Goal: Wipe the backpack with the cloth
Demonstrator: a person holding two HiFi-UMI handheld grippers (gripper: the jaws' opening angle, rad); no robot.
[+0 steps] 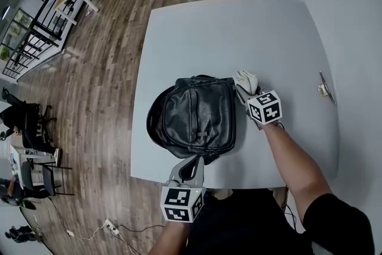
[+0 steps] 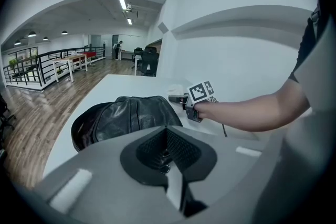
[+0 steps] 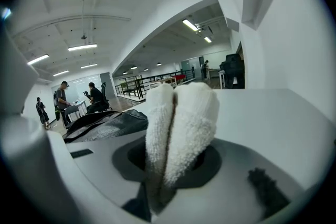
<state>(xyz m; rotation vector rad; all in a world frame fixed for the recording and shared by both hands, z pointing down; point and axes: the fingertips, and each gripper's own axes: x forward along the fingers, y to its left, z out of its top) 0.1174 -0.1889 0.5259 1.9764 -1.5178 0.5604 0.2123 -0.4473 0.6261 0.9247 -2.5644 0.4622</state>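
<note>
Task object: black leather backpack [image 1: 197, 116] – lies flat on the pale grey table [image 1: 239, 33], close to the near edge, front face up.
Cloth: white terry cloth [image 3: 181, 123] – folded, stands up out of the right gripper [image 1: 249, 92], two thick lobes side by side.
Right claw: pinching the cloth between its jaws; the cloth sits at the backpack's far right corner, touching or just beside it – cannot tell which.
Left claw: left gripper [image 1: 192, 163] at the table's near edge, jaws pressed together on a black part at the backpack's near edge; a small shiny fitting shows between the pads.
Arms: right forearm reaches in from the near right, bare to a dark sleeve.
Other on table: small metal object [image 1: 325, 89], well apart, towards the right edge.
Surroundings: wood-plank floor [image 1: 107, 39] left of the table; two people [image 3: 63, 99] by desks in the right gripper view's background.
</note>
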